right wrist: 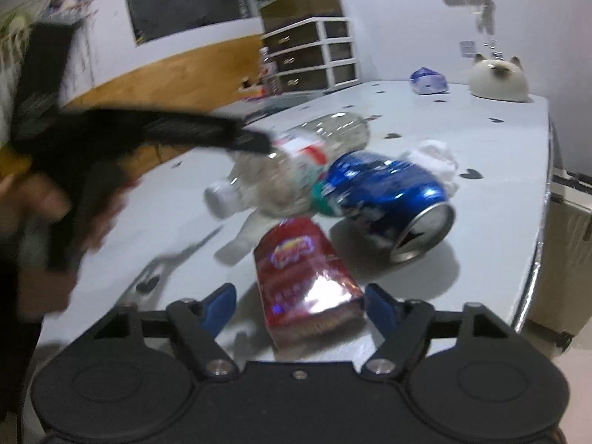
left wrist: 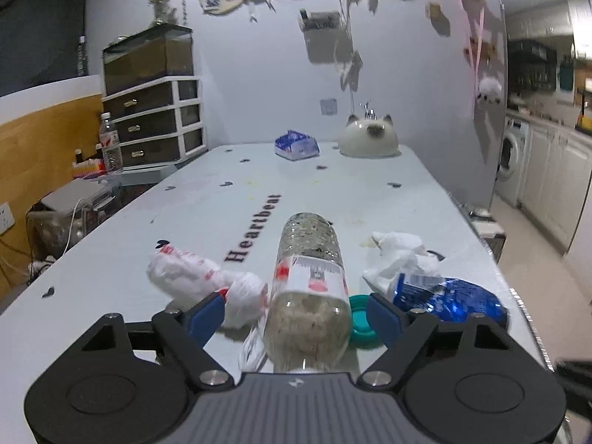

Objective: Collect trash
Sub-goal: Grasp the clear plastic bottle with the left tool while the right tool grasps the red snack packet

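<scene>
Lying on the table (left wrist: 111,259): trash is spread across the near end of the white surface printed with "Heartbeat".
White bag (left wrist: 192,277): a crumpled plastic bag with red print is seen at the left of the group, touching the left finger pad (left wrist: 207,316).
Left gripper (left wrist: 298,314): the jaws are spread wide on either side of the bottle, and the pads are not pressed against it.
Bottle (left wrist: 309,288): a clear plastic bottle is laid on its side between those fingers, base pointing away, white cap (right wrist: 220,198) toward the camera.
Teal lid (left wrist: 360,318): it is set flat just right of the bottle, beside the right pad.
Tissue (left wrist: 403,255): a crumpled white wad is placed behind the can.
Blue can (right wrist: 392,199): a dented can is laid on its side, touching the teal lid.
Red wrapper (right wrist: 307,281): a shiny packet is framed between the fingers of the right gripper (right wrist: 299,305), which is held released, nothing clasped.
Far end: a tissue pack (left wrist: 296,145) and a cat figure (left wrist: 368,137) are kept well apart from the trash.
</scene>
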Available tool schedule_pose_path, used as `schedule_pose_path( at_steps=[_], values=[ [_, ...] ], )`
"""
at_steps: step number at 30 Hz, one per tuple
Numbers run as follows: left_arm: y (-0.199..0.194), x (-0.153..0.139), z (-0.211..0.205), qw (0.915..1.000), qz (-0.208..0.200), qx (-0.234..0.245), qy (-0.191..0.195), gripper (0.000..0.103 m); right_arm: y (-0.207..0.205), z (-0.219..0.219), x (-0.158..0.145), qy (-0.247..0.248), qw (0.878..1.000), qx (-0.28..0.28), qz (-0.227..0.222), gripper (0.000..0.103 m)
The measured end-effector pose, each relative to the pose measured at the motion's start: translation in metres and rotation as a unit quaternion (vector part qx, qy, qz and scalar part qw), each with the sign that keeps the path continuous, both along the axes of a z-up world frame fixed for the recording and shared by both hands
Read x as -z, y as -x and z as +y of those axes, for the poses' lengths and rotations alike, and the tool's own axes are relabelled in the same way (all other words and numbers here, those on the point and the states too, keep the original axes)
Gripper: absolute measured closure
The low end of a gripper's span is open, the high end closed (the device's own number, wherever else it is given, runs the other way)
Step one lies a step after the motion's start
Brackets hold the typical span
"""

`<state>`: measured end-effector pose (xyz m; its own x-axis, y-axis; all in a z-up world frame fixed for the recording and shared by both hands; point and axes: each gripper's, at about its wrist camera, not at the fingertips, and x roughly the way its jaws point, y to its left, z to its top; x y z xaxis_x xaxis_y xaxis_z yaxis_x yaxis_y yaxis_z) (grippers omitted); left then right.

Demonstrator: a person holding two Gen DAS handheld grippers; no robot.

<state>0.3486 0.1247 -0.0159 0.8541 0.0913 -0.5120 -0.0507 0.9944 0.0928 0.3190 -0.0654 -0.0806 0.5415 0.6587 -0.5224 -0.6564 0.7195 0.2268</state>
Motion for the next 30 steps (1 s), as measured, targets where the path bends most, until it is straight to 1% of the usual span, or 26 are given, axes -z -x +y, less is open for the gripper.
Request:
schedule_pose_path(
  at_steps=[3, 4, 5, 6, 7, 11, 15, 19, 21, 26, 30],
  values=[
    [-0.019, 0.008, -0.003, 0.9996, 0.019, -0.008, -0.019, 0.021, 0.009, 0.006, -0.002, 0.017, 1.000, 0.002, -0.020, 0.031],
    [-0.022, 0.010, -0.004, 0.9994, 0.024, -0.009, -0.022, 0.025, 0.010, 0.007, -0.003, 0.021, 0.999, 0.005, -0.025, 0.033],
    [-0.025, 0.013, -0.003, 0.9994, 0.027, -0.008, -0.018, 0.027, 0.011, 0.008, -0.004, 0.024, 0.999, 0.007, -0.029, 0.039],
    [-0.025, 0.013, -0.003, 0.9995, 0.029, -0.006, -0.011, 0.034, 0.012, 0.009, -0.004, 0.025, 0.999, 0.008, -0.030, 0.043],
    [-0.025, 0.014, -0.002, 0.9995, 0.032, -0.005, -0.004, 0.042, 0.013, 0.010, -0.004, 0.026, 0.999, 0.010, -0.030, 0.045],
    [-0.013, 0.016, -0.004, 0.9996, 0.027, -0.011, 0.003, 0.042, 0.025, 0.010, -0.005, 0.026, 0.999, -0.002, -0.031, 0.045],
    [0.010, 0.014, -0.009, 0.9997, 0.020, -0.016, 0.000, 0.044, 0.048, 0.005, -0.005, 0.023, 0.999, 0.009, -0.030, 0.045],
    [0.042, 0.011, -0.012, 0.9998, 0.018, -0.007, -0.004, 0.045, 0.076, -0.004, -0.004, 0.030, 0.999, 0.021, -0.035, 0.046],
    [0.061, 0.010, -0.012, 0.9999, 0.017, 0.001, -0.003, 0.046, 0.088, -0.010, -0.005, 0.029, 0.999, 0.029, -0.031, 0.046],
    [0.113, 0.009, -0.013, 0.9992, 0.021, 0.032, -0.007, 0.046, 0.120, -0.024, -0.007, 0.039, 0.998, 0.049, -0.024, 0.046],
    [0.146, 0.005, -0.009, 0.9972, 0.042, 0.062, -0.006, 0.046, 0.142, -0.028, -0.011, 0.050, 0.997, 0.047, -0.022, 0.045]
  ],
)
